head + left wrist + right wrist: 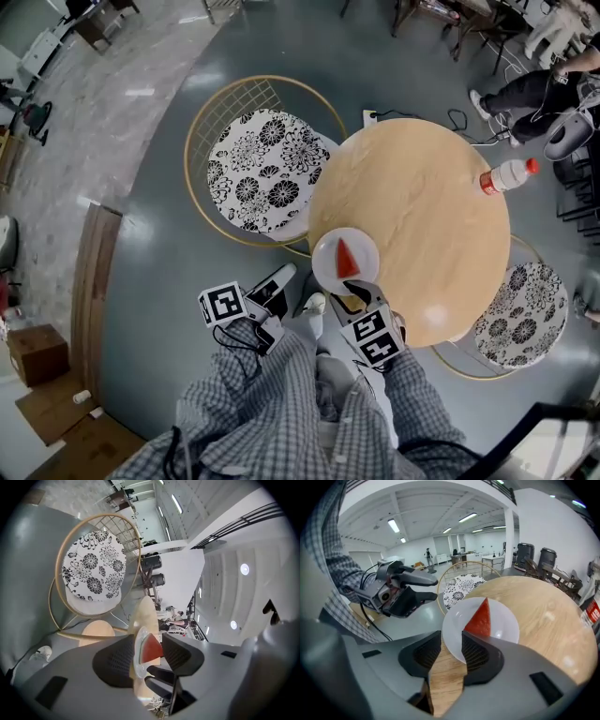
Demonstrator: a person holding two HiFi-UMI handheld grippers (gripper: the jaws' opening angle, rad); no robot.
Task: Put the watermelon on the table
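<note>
Head view, watermelon slice (pixel 347 260) on white plate (pixel 324 269), wooden table (pixel 422 216)

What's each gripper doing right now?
Left gripper: open, empty.
Right gripper: open, at the plate rim, holding nothing.

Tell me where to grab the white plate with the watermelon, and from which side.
Best pinch the plate by its bare near rim, coming in from the table edge. The watermelon fills the middle and far side, and a flat plate offers only its thin rim.
</note>
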